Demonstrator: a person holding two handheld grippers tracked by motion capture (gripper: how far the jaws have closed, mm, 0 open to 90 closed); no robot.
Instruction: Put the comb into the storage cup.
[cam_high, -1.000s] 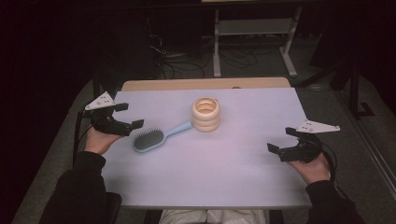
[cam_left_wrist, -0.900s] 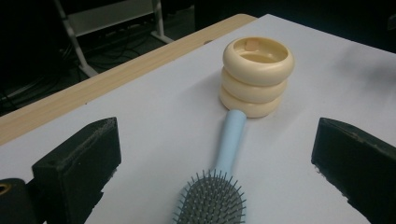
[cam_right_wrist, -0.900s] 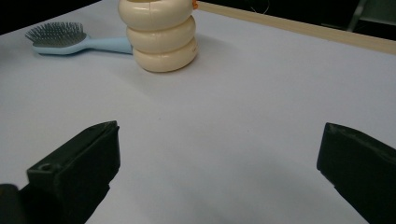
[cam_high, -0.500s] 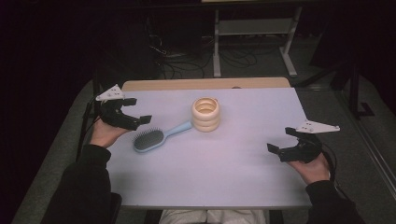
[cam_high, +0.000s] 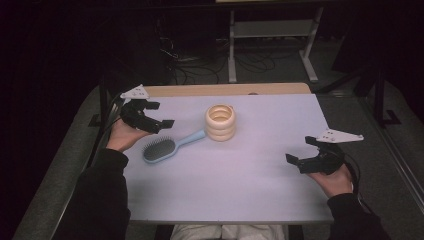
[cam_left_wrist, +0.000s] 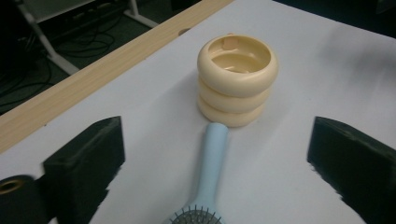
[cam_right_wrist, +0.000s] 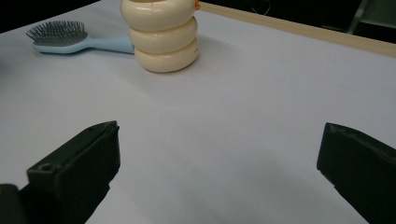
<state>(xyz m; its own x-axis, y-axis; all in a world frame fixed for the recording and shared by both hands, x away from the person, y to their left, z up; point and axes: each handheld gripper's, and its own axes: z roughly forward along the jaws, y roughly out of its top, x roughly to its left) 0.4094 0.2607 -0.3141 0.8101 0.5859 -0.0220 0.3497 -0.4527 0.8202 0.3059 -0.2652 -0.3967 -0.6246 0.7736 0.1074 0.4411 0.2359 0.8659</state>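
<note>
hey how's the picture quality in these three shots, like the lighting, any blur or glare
High view: table evenly lit, room behind nearly black, slightly soft overall. Left gripper view: cream ring-stacked holder and hairbrush sharp; a smudgy blur at upper right; near jaws soft-edged. Right gripper view: dimmer, soft shadow beside the holder, no glare.

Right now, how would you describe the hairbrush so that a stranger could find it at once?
Start from the white table and find the cream ringed cup near its far middle. The hairbrush lies flat beside it, toward the left hand-held gripper; its handle tip reaches the cup's base. It alone is light blue and bristled.
</note>
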